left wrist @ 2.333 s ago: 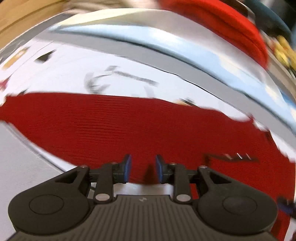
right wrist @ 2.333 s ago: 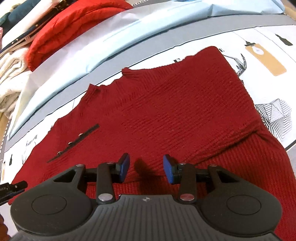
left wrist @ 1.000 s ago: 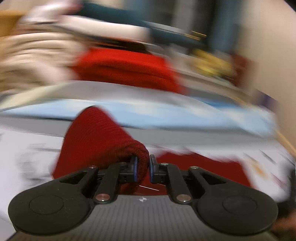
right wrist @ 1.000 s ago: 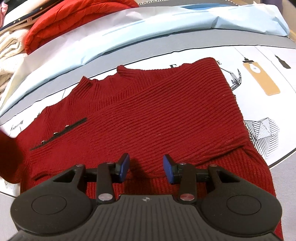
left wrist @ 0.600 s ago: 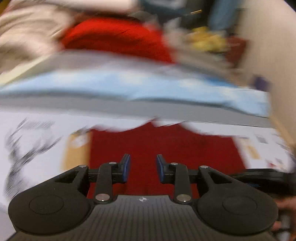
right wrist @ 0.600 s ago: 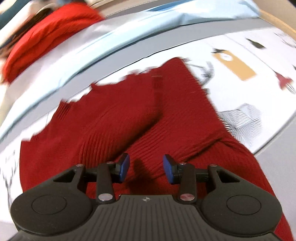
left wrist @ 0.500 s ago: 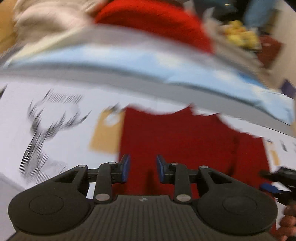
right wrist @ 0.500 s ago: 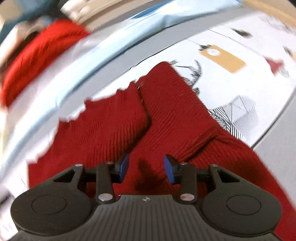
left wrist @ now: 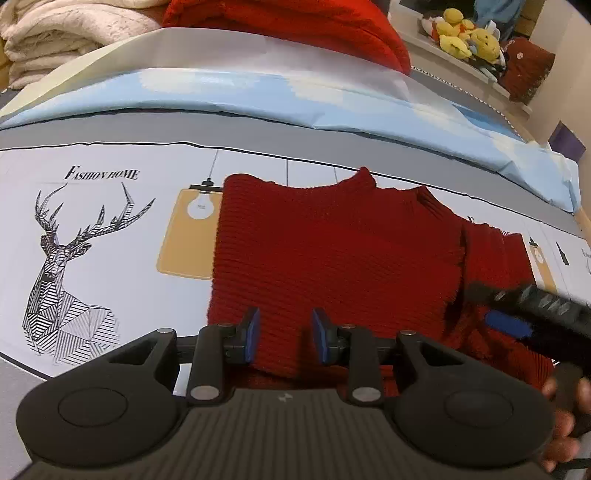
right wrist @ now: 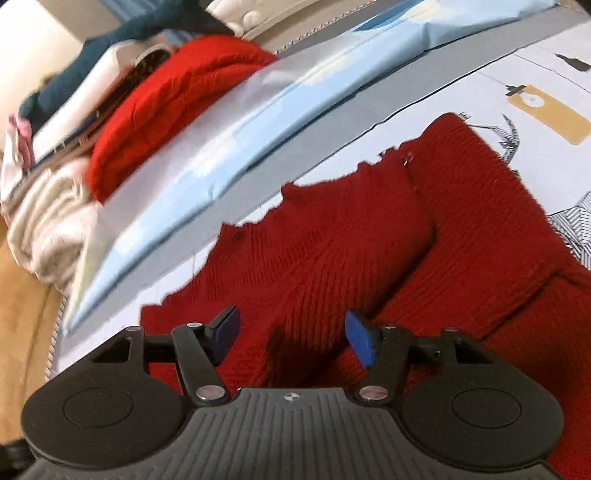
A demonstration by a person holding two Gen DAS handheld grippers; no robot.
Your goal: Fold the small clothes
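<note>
A dark red knit sweater (left wrist: 332, 254) lies on the printed bed sheet (left wrist: 110, 229), its left part folded over onto the body. It also shows in the right wrist view (right wrist: 332, 251), where the folded flap overlaps the rest. My left gripper (left wrist: 283, 334) is open and empty, just above the sweater's near edge. My right gripper (right wrist: 291, 338) is open and empty over the sweater's lower middle. It also shows at the right edge of the left wrist view (left wrist: 517, 314), held in a hand.
A light blue pillow (left wrist: 295, 96) runs along the far side of the sheet. Behind it lie a bright red knit (left wrist: 295, 22), cream blankets (left wrist: 66, 29) and yellow plush toys (left wrist: 465, 33). A deer print (left wrist: 62, 258) is left of the sweater.
My left gripper was shut on the sweater's left side, carried it over onto the body, then opened and drew back. My right gripper stayed open and swung slightly left.
</note>
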